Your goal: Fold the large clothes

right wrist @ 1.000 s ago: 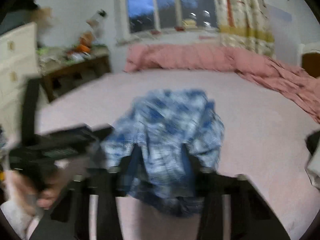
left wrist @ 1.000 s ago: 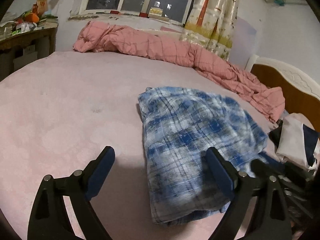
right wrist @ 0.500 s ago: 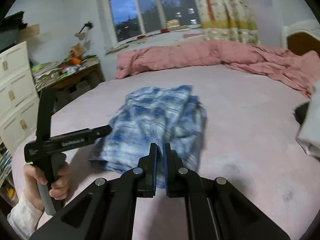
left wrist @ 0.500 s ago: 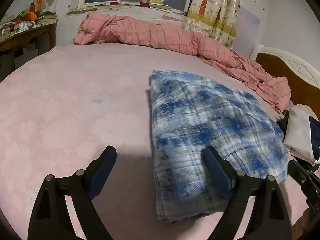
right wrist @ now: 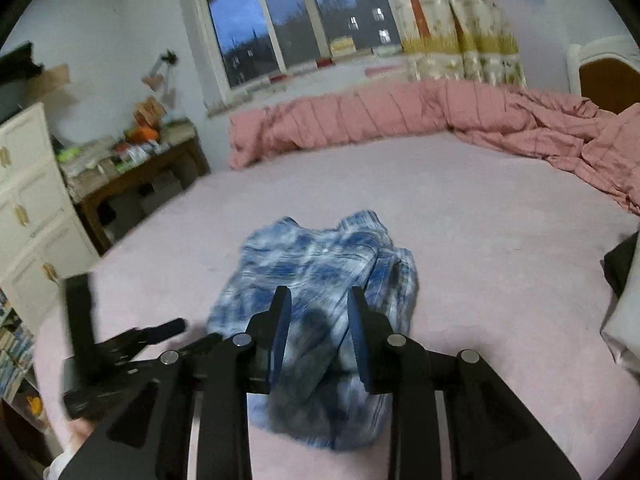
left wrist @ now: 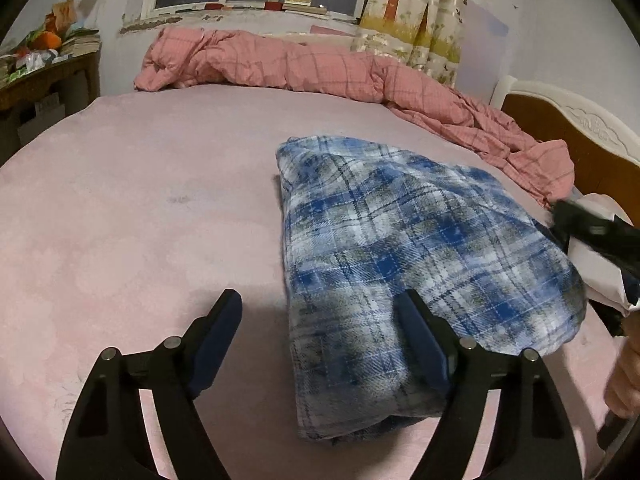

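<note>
Folded plaid flannel shirt (left wrist: 404,276) under left gripper (left wrist: 320,340) right finger, jaws wide, closing; right gripper (right wrist: 318,336) opening, empty, above soft blue-white bundle.

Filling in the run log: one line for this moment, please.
plaid shirt: folded on bed | left gripper: closing, empty | right gripper: opening, empty

Blue, white and grey plaid shirt (left wrist: 404,256), plain pale pink bed sheet (left wrist: 140,208), salmon-pink checked duvet (left wrist: 304,68) along far edge, black grippers, blue pads (right wrist: 280,332), cream-and-yellow patterned curtain (right wrist: 460,20).
</note>
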`<act>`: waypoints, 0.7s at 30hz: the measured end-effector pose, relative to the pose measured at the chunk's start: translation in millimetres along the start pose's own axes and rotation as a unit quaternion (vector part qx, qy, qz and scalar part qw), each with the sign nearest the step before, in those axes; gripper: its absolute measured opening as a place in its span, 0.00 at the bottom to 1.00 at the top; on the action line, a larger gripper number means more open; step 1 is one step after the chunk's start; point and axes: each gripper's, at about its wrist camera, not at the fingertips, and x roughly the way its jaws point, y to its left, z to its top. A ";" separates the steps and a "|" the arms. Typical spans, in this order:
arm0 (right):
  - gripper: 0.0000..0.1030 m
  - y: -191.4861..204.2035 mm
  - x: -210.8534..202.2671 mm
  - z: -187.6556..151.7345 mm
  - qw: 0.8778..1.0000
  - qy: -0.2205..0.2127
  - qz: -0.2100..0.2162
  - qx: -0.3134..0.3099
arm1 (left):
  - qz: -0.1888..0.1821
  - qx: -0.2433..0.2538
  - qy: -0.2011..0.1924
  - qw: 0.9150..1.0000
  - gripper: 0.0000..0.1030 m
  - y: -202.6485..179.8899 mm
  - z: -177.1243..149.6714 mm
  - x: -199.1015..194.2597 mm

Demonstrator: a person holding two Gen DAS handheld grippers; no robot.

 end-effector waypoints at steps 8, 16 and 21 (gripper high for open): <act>0.02 -2.7 29.2 0.3 1.000 0.004 -0.020 0.013 | -0.008 0.001 -0.013 1.000 0.75 -1.7 -0.2 -4.8; 0.02 -31.9 45.6 -14.0 0.995 0.031 -0.075 0.062 | -0.017 0.029 -0.009 0.999 0.75 -13.6 -2.0 -5.1; 0.02 -32.7 50.0 -20.2 0.995 0.038 -0.077 0.054 | -0.014 0.030 0.020 0.999 0.75 -14.0 -3.2 4.2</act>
